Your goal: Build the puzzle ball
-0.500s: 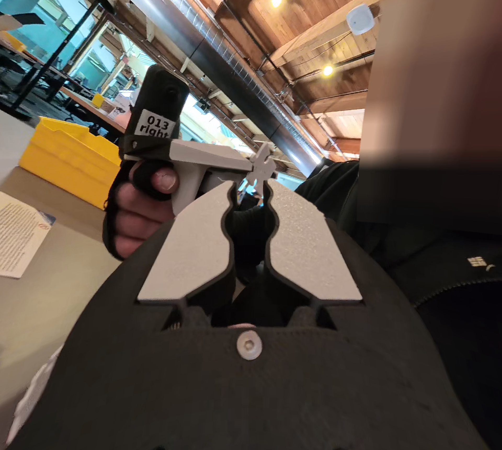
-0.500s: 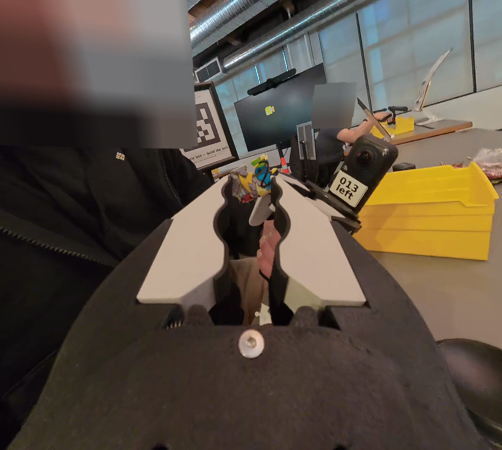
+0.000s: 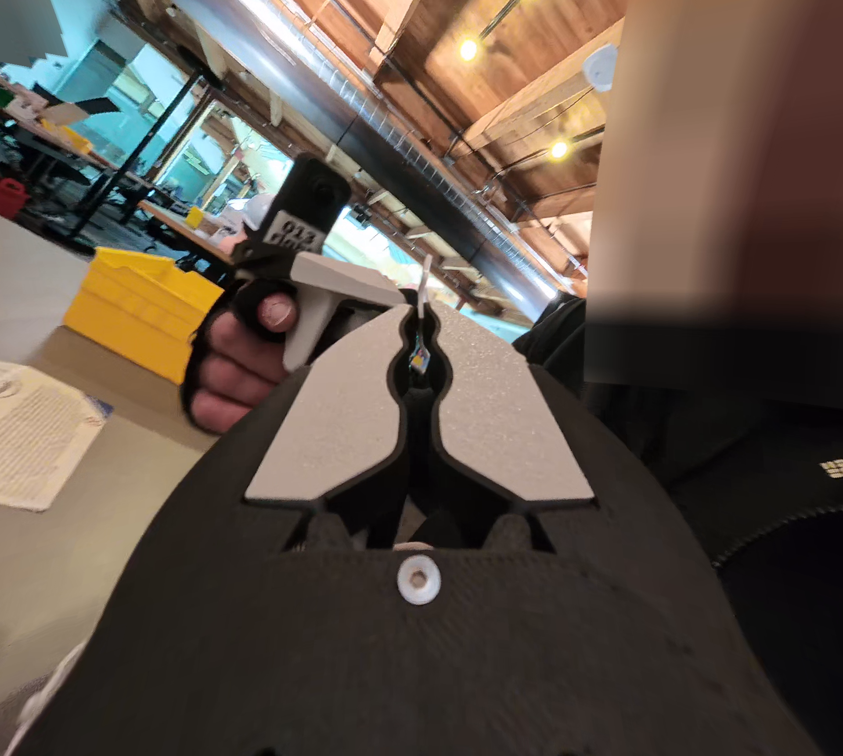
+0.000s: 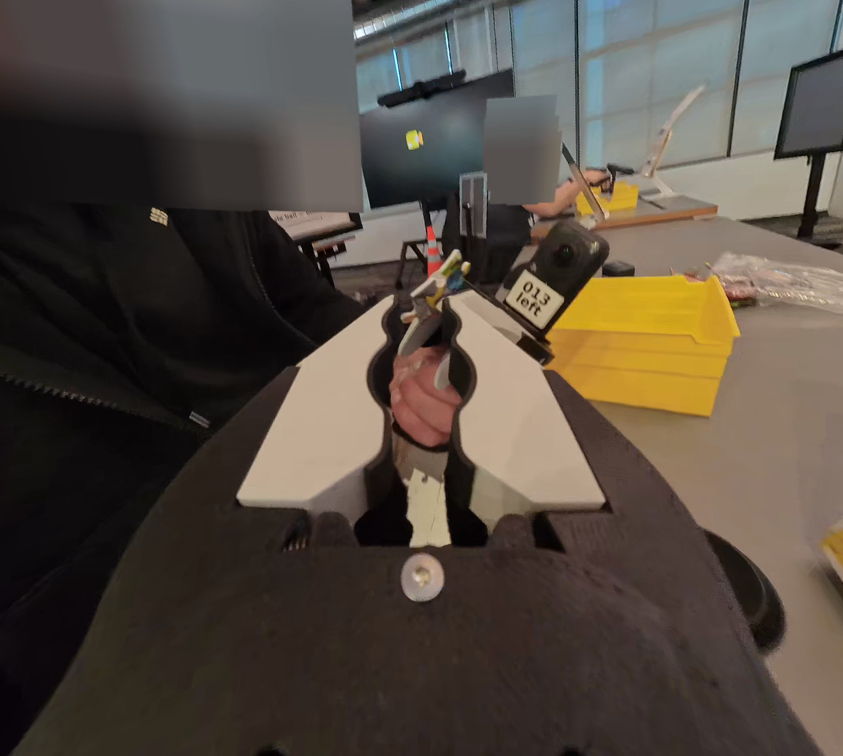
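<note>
Change since half a second ago: both grippers have swung; in my left wrist view the piece that showed its flat face now stands edge-on, and the jaws have drawn closer.
Table: grey, one, carrying the stacked yellow bins; I count one stack in each view.
Printed sheet: one, flat on the table at my left.
Left gripper: jaws narrow, tips pinching a thin puzzle piece that rises edge-on above them.
Right gripper: jaws narrow; a coloured puzzle piece sits at the tips, but whether my jaws or the other gripper's clamp it I cannot tell.
Task thing: the pieces are held in the air between the two grippers, well above the table; I make out at least two curved pieces, no finished ball.
Risk: my judgement is that the tabs could miss their slots if either wrist twists, and a thin piece held only at the tips could pivot or drop under pushing force.
</note>
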{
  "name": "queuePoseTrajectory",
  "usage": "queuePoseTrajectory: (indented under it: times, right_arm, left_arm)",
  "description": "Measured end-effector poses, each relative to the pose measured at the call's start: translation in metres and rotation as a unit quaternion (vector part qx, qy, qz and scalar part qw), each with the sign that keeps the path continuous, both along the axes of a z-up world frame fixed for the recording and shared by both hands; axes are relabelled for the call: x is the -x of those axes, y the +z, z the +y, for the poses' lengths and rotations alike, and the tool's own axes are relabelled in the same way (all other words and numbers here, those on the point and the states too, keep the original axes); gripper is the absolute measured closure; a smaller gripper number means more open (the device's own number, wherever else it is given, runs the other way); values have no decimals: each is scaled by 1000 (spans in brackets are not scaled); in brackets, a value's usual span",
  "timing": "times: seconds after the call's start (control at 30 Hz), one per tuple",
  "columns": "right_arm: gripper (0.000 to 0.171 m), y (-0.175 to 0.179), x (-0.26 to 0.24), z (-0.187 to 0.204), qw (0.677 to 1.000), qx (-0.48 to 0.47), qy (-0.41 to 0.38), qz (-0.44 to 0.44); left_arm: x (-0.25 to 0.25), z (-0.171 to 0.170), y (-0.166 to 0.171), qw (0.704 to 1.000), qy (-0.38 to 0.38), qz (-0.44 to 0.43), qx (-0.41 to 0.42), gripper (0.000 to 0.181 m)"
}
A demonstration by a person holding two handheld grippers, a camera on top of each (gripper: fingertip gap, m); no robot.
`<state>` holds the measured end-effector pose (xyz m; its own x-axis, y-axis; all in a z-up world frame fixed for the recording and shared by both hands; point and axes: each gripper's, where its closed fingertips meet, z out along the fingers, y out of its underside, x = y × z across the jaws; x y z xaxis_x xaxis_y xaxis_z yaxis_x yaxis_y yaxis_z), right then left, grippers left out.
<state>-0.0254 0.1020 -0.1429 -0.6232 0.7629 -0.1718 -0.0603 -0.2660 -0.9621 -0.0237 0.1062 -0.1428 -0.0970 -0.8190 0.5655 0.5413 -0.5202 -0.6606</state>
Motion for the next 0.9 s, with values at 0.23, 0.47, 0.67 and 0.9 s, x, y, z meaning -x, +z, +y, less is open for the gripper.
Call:
queuePoseTrajectory:
  times: [0.23,0.47,0.67,0.9]
  right_arm:
    - [159,-19,9,18,986,-42,-65,-146]
    - [171,-39,9,23,972,22,-70,-222]
    - [171,-53,0,31,965,77,-89,-235]
    - [171,-66,-7,26,949,-19,-102,-298]
  left_arm:
    - [-5,9,-31,981,21,193,-14,179]
    - [-8,14,-52,957,16,290,-7,177]
    - [-1,12,-73,944,-3,331,-2,165]
    - [-9,13,-77,932,-9,363,-15,163]
